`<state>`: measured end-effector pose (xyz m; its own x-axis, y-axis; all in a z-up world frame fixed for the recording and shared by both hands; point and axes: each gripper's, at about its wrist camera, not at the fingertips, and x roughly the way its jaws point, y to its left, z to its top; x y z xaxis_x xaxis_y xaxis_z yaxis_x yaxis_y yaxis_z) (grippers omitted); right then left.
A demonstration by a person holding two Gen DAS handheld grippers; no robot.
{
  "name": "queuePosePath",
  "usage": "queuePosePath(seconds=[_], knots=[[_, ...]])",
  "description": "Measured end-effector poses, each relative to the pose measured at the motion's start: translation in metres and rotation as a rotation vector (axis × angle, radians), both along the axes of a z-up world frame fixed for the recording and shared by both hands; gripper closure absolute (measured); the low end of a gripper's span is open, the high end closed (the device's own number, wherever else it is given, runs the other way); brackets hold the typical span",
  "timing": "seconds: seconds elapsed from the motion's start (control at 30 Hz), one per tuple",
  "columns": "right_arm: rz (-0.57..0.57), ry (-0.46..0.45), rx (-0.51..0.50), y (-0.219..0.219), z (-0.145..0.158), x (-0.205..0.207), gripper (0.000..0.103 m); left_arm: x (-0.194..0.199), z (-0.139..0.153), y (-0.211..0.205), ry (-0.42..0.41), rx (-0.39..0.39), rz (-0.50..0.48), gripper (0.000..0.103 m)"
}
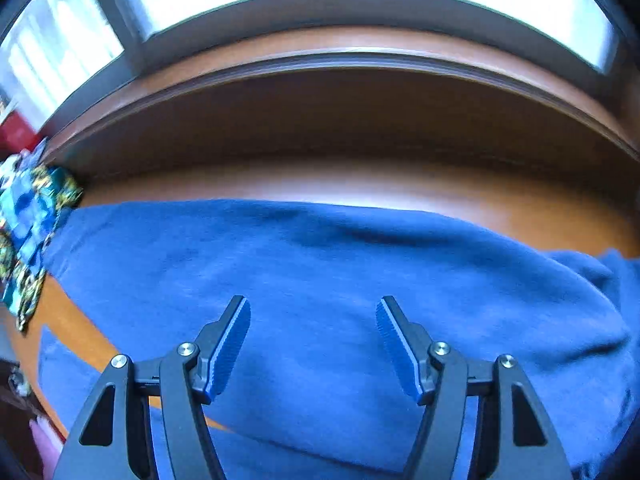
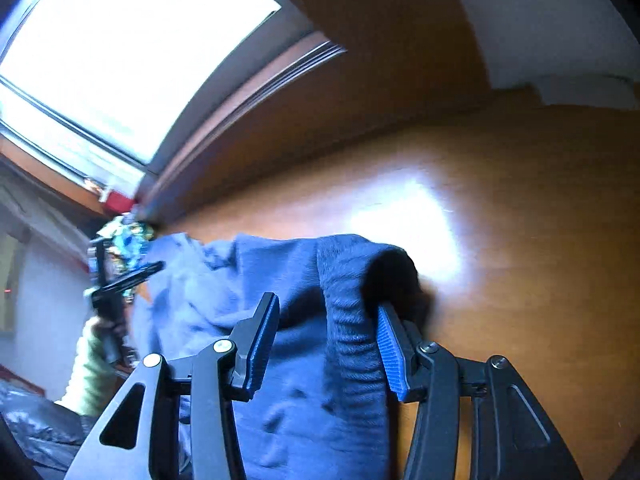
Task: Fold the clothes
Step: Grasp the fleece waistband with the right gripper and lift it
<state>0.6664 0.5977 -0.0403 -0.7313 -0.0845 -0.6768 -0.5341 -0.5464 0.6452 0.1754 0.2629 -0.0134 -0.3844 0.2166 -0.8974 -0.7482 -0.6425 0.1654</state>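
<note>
Left tongs spread wide above the blue garment on the worktop; right tongs apart, straddling its ribbed cuff.

1 blue garment; 1 patterned cloth; 2 grippers

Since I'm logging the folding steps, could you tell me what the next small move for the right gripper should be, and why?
Probably close the right gripper on the ribbed cuff. Its jaws stand open with the cuff of the blue sweatshirt hanging between them, so nothing is held yet. The left gripper is open too, above the flat cloth on the wooden table, so the sleeve cannot be folded before a grip.
</note>
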Motion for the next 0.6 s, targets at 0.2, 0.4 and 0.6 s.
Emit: queuePosePath(seconds=[0.2, 0.4, 0.6], knots=[[0.073, -0.009, 0.004, -0.011, 0.007, -0.017, 0.054, -0.049, -0.020, -0.016, -0.005, -0.048, 0.082, 0.039], [0.080, -0.120, 0.077, -0.008, 0.013, -0.032, 0.054, -0.060, -0.020, -0.016, -0.022, -0.015, 0.061, 0.037], [0.042, -0.160, 0.094, -0.001, -0.003, -0.052, 0.097, -0.067, -0.018, -0.013, -0.017, -0.015, 0.059, 0.037]])
